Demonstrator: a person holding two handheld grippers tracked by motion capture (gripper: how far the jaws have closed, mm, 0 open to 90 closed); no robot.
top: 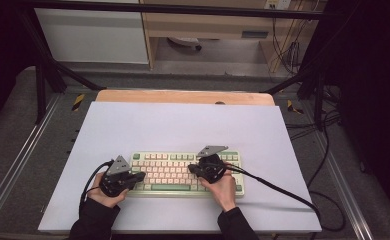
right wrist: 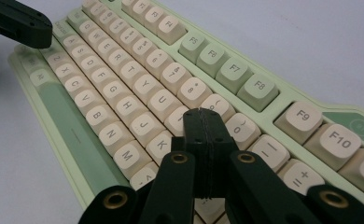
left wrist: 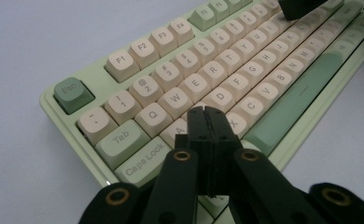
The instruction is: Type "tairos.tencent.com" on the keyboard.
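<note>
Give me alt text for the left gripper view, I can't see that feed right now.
The left gripper, jaws shut together with nothing between them, points down at the left end of a green and cream keyboard, its tip over the keys near A and S. The keyboard lies on a pale table surface, and the right gripper shows dark at the top edge.
</note>
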